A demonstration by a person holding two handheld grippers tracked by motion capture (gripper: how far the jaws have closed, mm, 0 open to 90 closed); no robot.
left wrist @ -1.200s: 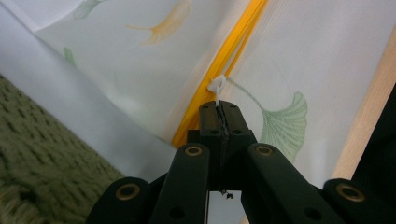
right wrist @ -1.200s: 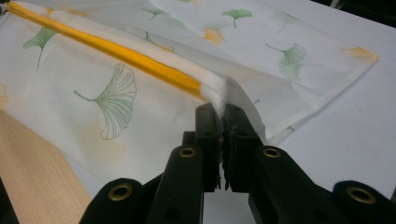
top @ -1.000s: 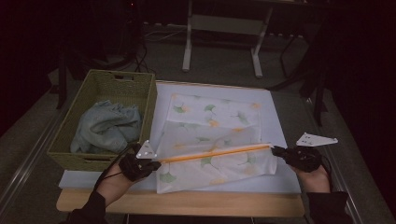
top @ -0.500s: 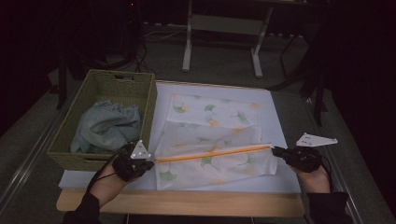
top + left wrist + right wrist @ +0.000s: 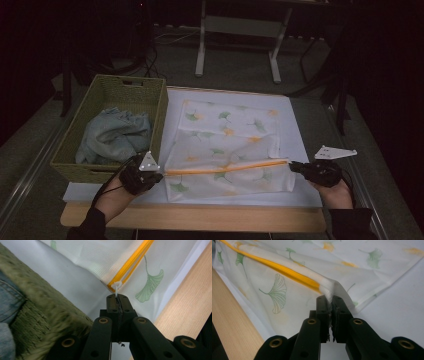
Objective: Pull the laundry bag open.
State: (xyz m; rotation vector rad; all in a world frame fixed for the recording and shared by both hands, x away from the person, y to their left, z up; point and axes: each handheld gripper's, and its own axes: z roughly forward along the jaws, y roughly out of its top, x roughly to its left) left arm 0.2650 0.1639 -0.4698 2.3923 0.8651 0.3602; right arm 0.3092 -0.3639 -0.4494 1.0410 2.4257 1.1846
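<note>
Zipper pull [image 5: 116, 286] is clamped in our left gripper [image 5: 117, 298]; right gripper [image 5: 330, 301] pinches the mesh bag [image 5: 227, 165] end. Next we judge a steady pull along the zipper [image 5: 225, 168] is needed.

A dim room, grey floor [image 5: 310, 120], with perhaps a metal stand [image 5: 239, 30] behind the table [image 5: 200, 219].

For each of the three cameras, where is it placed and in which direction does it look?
High view: above the person's table edge, looking forward and down on the mesh bag and basket; both hands and forearms show.
Left gripper view: on the left claw, facing the zipper pull it pinches; black jaws show.
Right gripper view: on the right claw, facing the bag's pinched end; black jaws show.
Shared: the orange zipper appears in all three.
</note>
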